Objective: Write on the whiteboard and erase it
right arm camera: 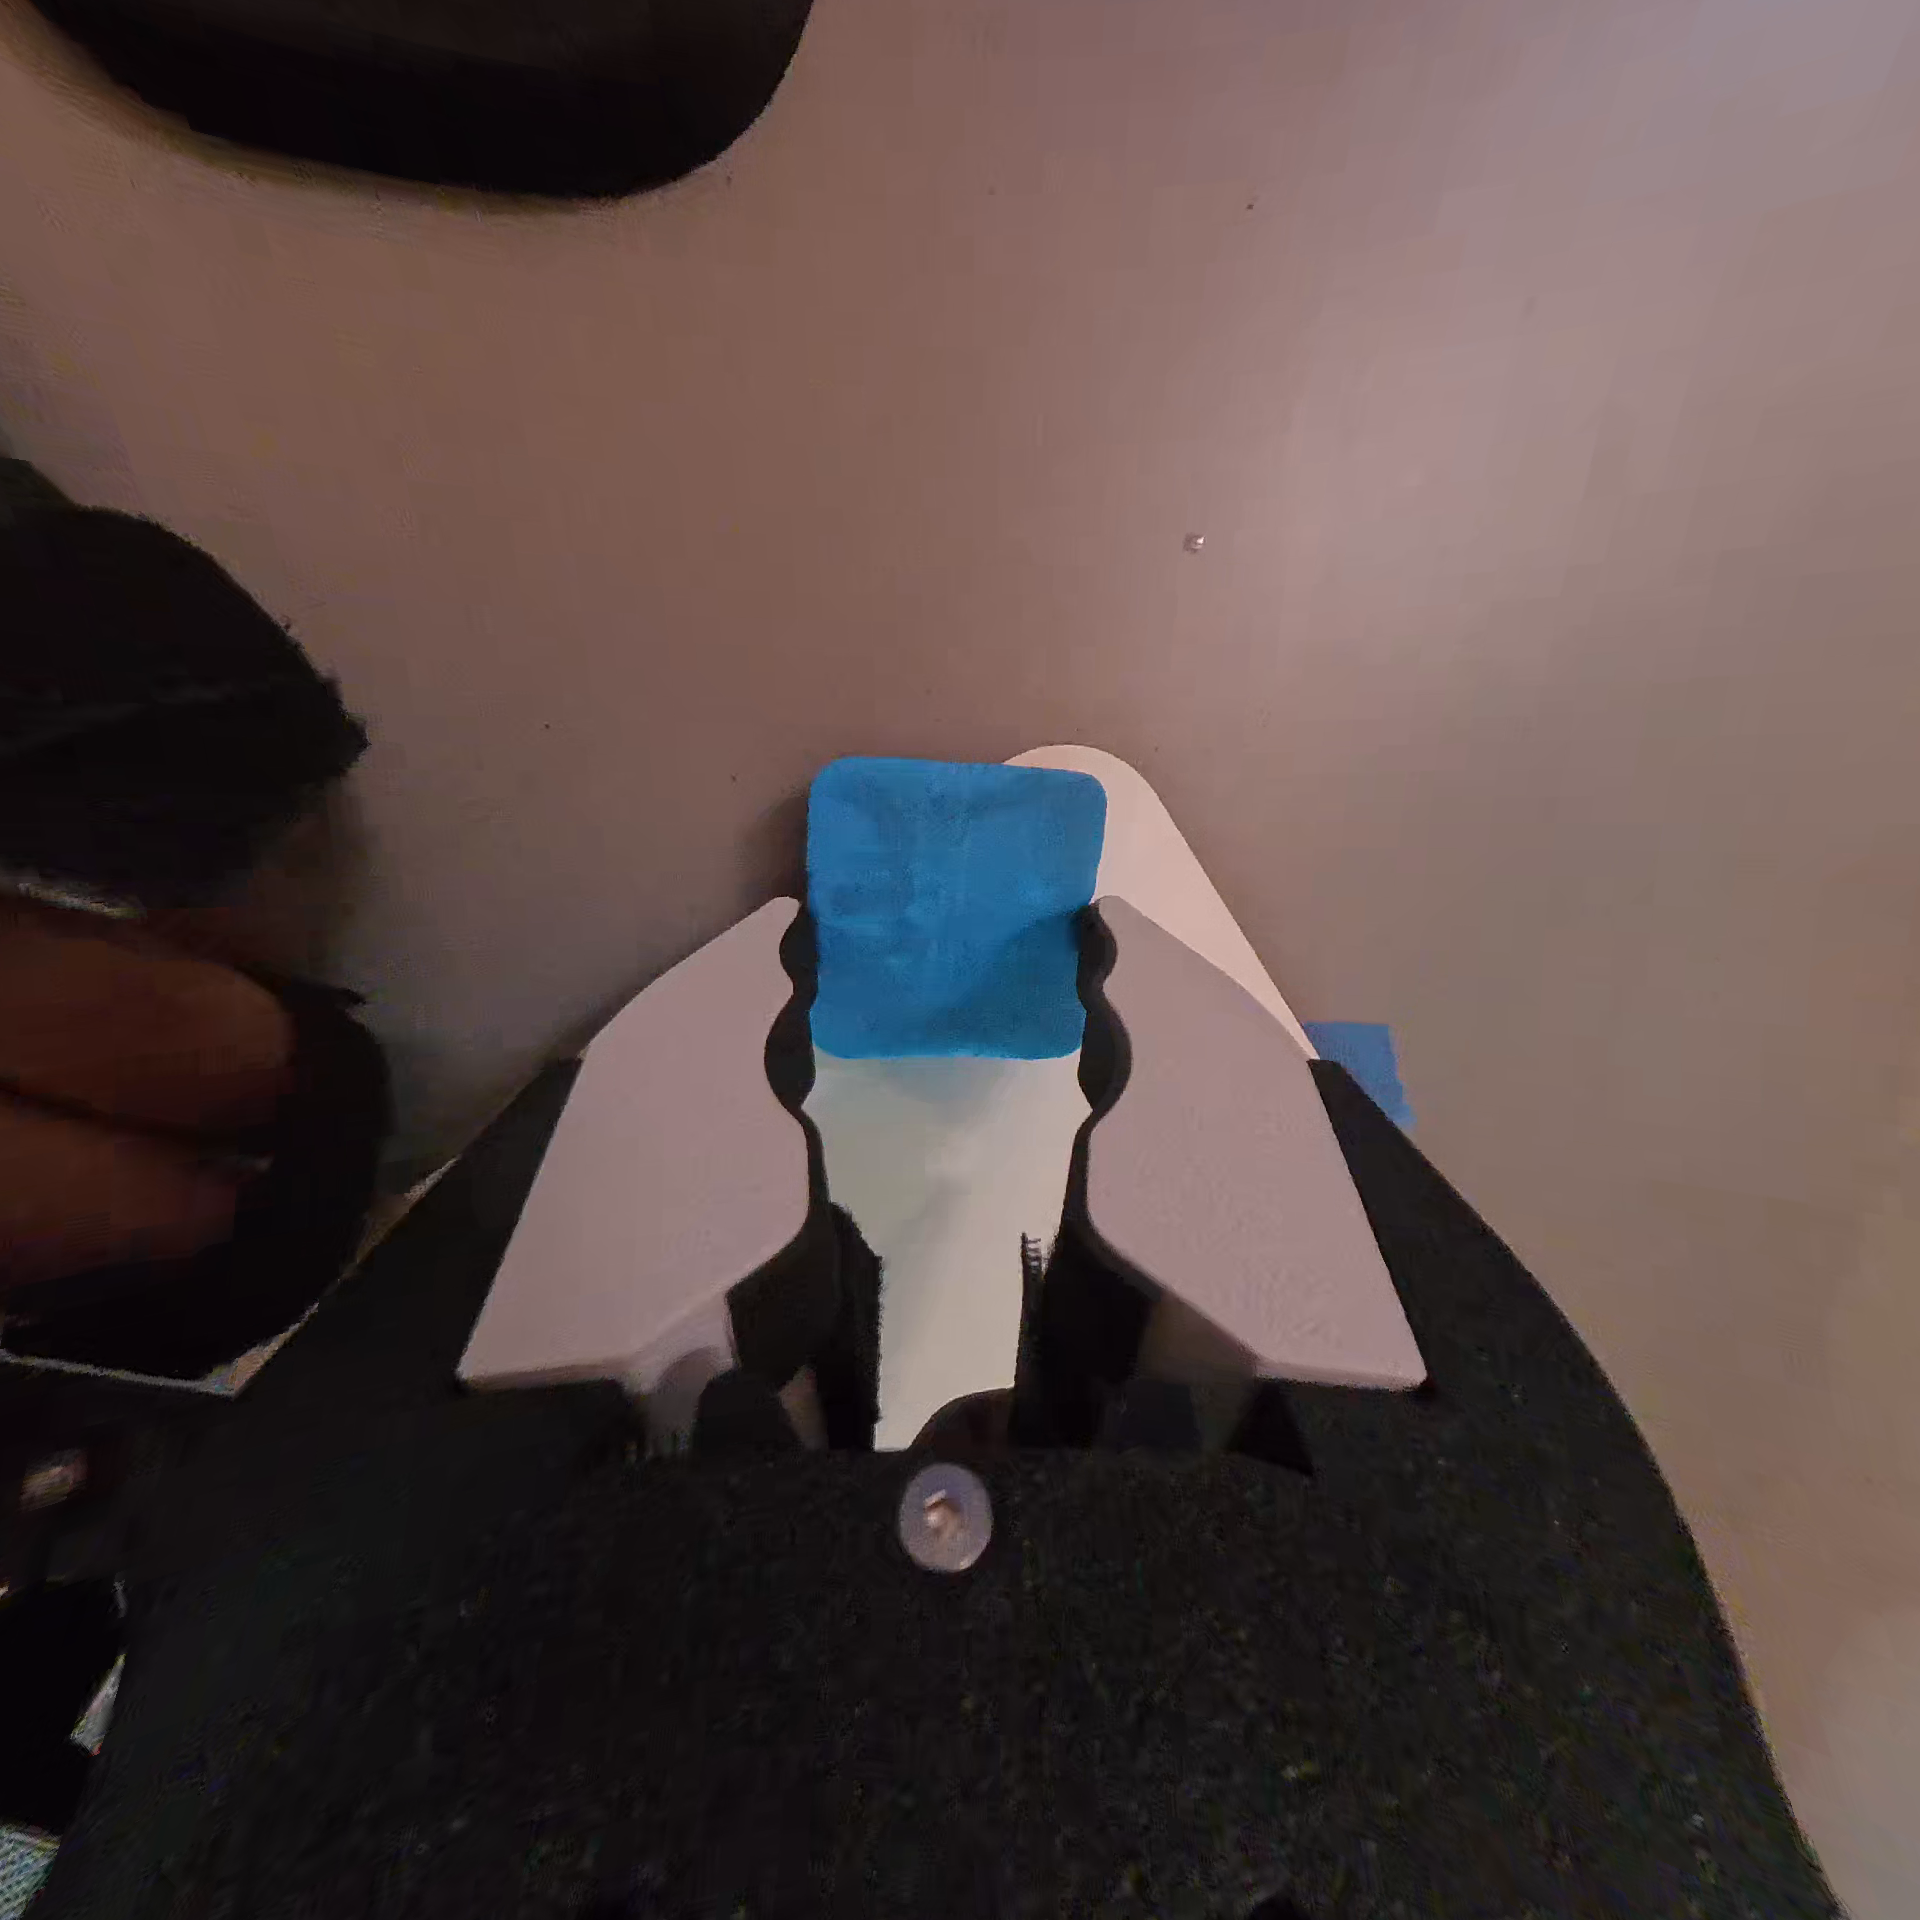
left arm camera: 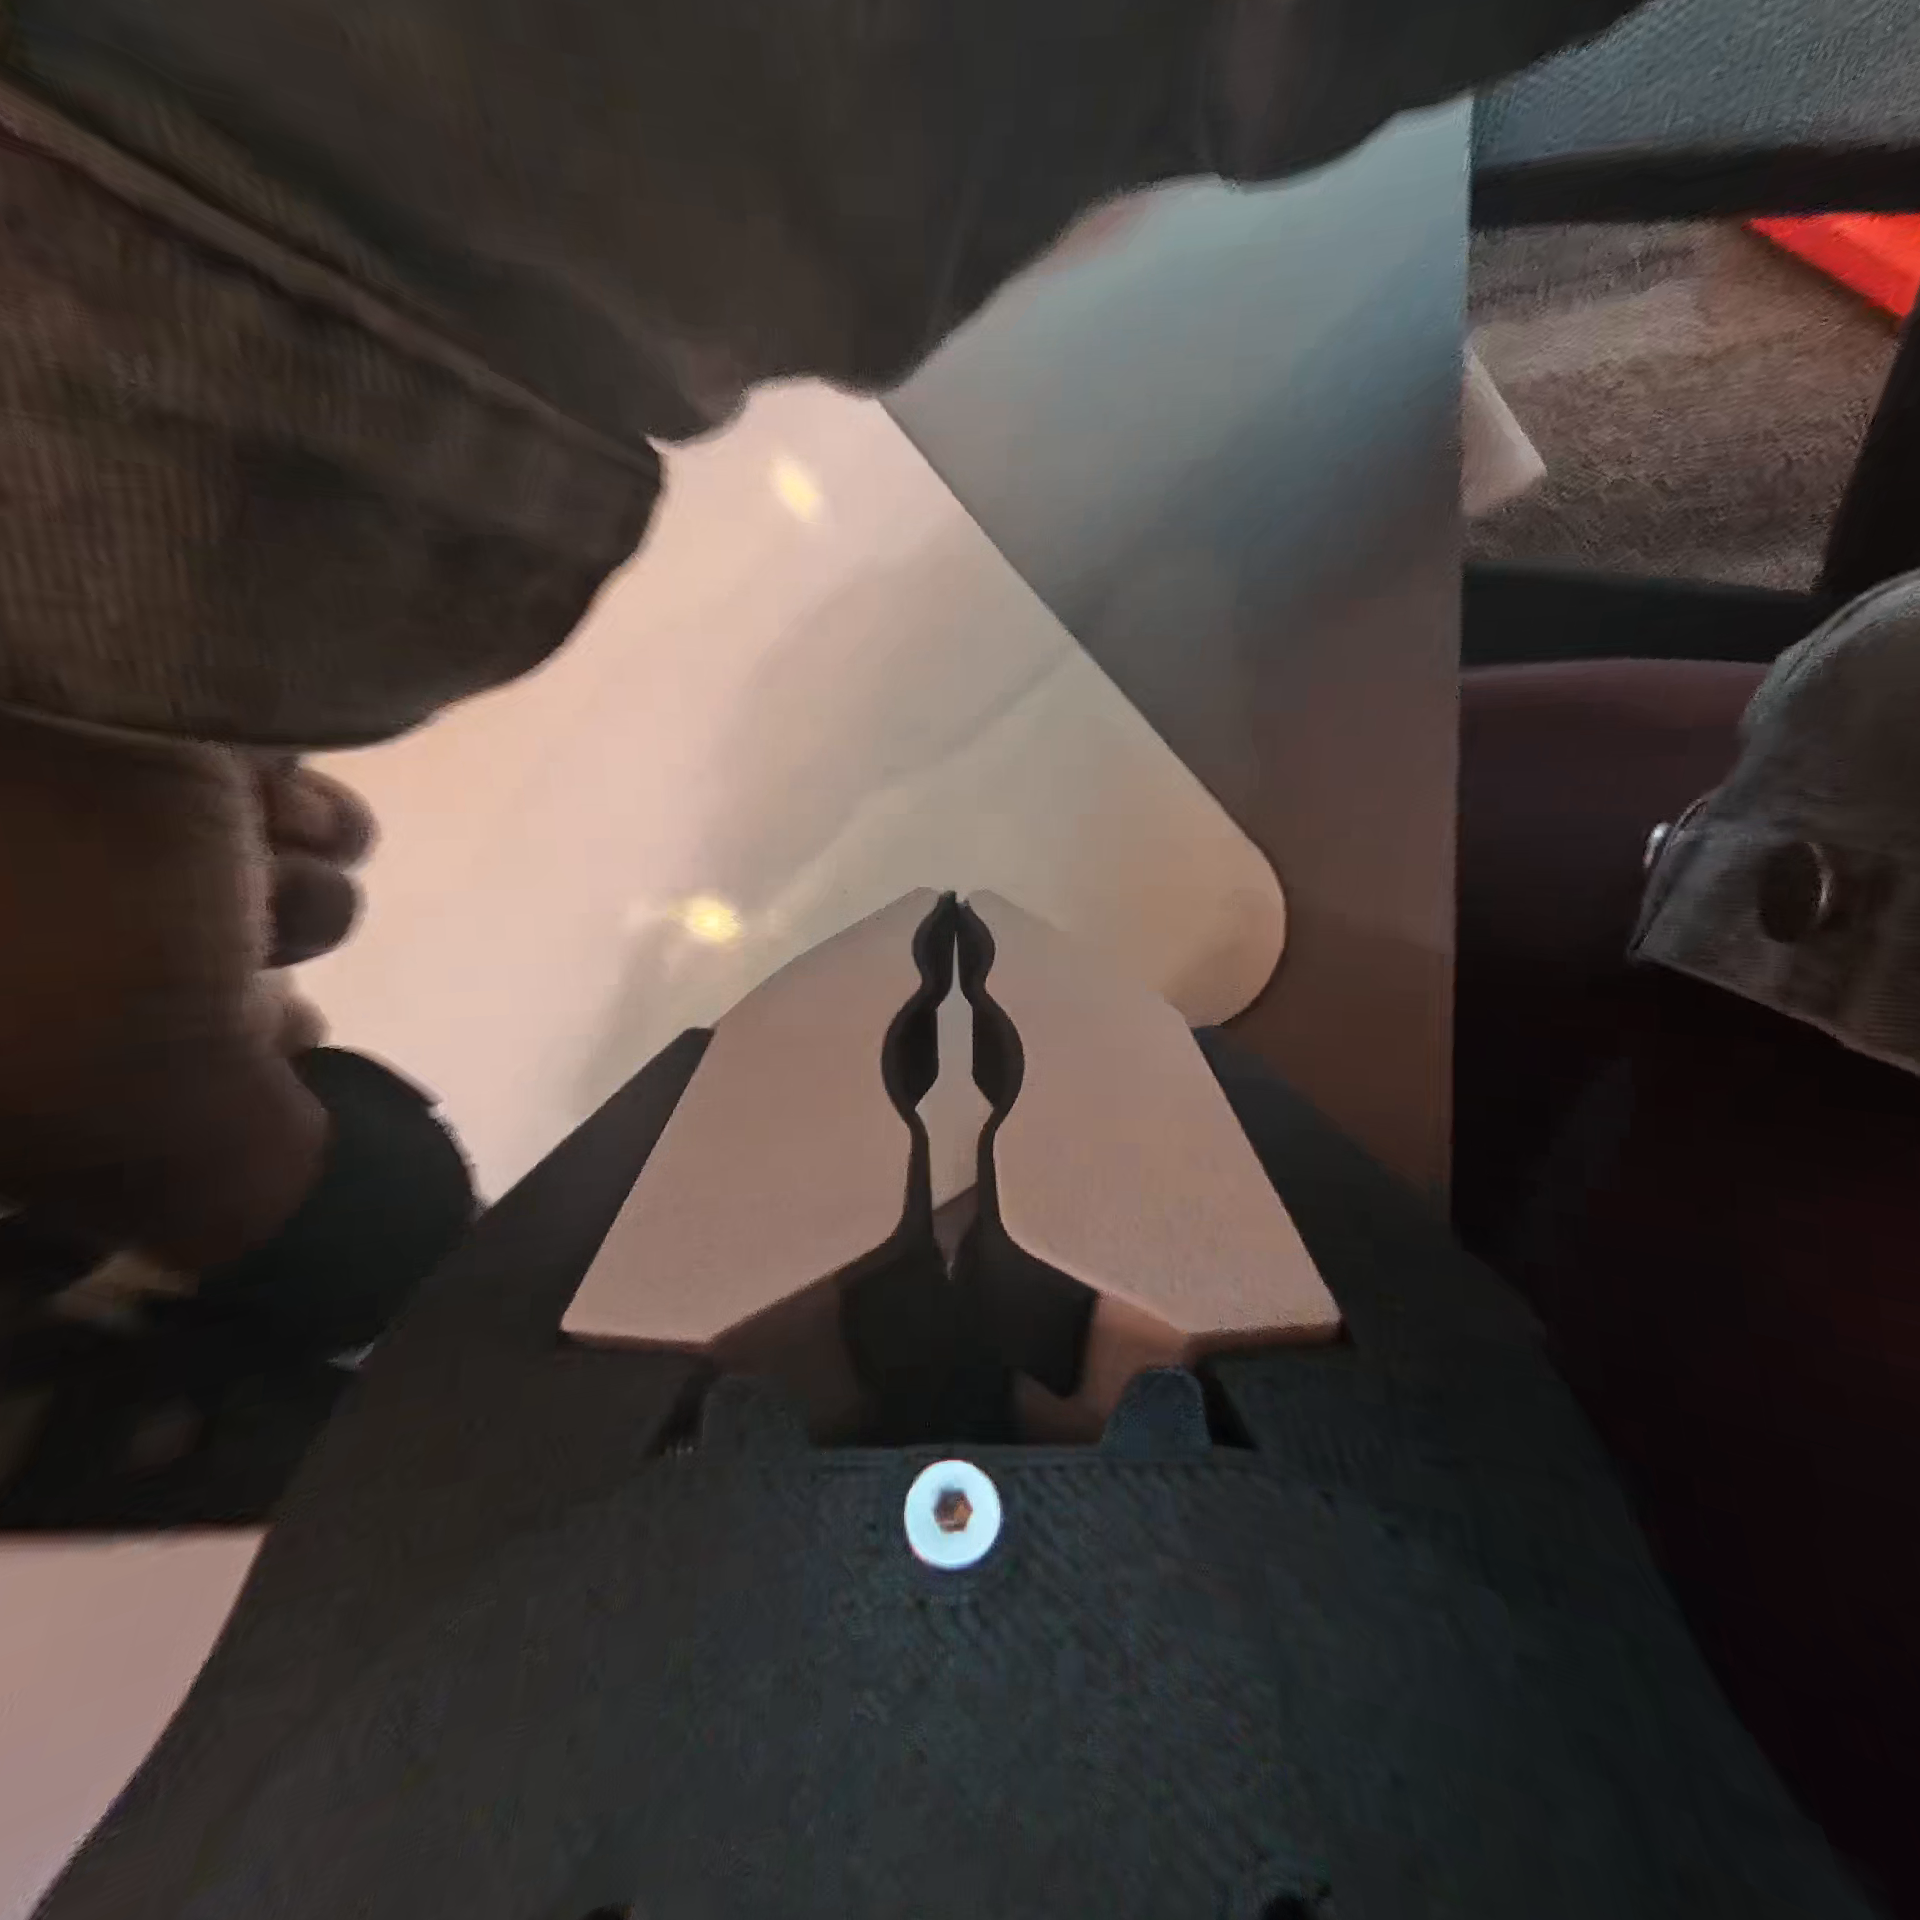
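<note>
In the right wrist view my right gripper (right arm camera: 945, 925) is shut on a square blue eraser (right arm camera: 951, 883). Both black pads (right arm camera: 792, 935) press on its sides. The eraser lies flat over the whiteboard (right arm camera: 1174, 873), near the board's rounded corner. In the left wrist view my left gripper (left arm camera: 956, 914) is shut, its black tips together with nothing between them. The tips sit on or just over the glossy whiteboard (left arm camera: 727, 727), close to its rounded corner (left arm camera: 1242, 935). I see no writing on the parts of the board in view.
The board lies on a grey table (right arm camera: 1351, 416), whose edge (left arm camera: 1455, 727) runs down the right of the left wrist view. A sleeve (left arm camera: 260, 468) and hand (left arm camera: 156, 987) reach in from the left. Blue tape (right arm camera: 1361, 1060) sticks to the table. A dark part with screws (left arm camera: 1787, 862) sits at the right. Tip to tip, the grippers are about 15 centimeters apart.
</note>
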The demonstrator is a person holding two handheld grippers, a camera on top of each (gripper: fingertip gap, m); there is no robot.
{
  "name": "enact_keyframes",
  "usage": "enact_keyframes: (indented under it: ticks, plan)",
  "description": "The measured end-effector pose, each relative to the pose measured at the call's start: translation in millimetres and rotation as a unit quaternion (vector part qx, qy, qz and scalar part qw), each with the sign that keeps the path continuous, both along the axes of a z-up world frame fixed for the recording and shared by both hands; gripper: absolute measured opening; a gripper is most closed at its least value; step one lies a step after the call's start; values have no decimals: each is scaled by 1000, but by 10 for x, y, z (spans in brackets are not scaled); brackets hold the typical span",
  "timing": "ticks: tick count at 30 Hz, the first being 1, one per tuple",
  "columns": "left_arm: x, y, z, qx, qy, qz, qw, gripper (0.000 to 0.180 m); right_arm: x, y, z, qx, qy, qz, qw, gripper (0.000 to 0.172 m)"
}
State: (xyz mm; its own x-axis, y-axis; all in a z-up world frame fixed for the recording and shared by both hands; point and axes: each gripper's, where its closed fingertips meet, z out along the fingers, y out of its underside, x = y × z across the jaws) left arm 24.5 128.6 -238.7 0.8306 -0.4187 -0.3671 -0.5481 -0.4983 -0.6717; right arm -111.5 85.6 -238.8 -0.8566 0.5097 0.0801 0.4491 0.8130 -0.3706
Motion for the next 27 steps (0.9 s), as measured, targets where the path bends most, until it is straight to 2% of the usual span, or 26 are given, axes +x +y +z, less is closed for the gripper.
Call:
enact_keyframes:
  ticks: [1, 4, 8, 11, 14, 17, 22, 25, 27]
  plan:
    - [-3, 4, -92, -30, -11, 1, 999, 1, -10, -4, -2, 3, 1, 6, 1000, 49]
    - [68, 55, -108, -45, -82, 3, 996, 1, -138, 1, -8, 2, 16, 2, 1000, 49]
    - [112, 65, -111, -48, -116, 5, 992, 1, -463, 197, -8, 14, 46, -58, 997, 49]
    - [94, 70, -110, -40, -123, 9, 992, 0, -488, 235, -5, 16, 53, -78, 995, 49]
    - [32, 83, -108, -33, -110, 19, 993, 0, -250, -22, -6, 7, 52, -30, 998, 49]
    - [32, 83, -108, -32, -107, 19, 994, 0, -277, 12, -6, -14, 49, -40, 998, 49]
    - [32, 70, -107, -33, -110, 23, 993, 0, -663, 792, -21, 11, 68, -176, 982, 49]
    - [39, 68, -108, -35, -112, 21, 993, 1, -666, 1590, -25, 41, 63, -268, 961, 49]
    - [40, 68, -108, -34, -112, 20, 993, 1, -628, 2215, -28, 42, 69, -349, 933, 49]
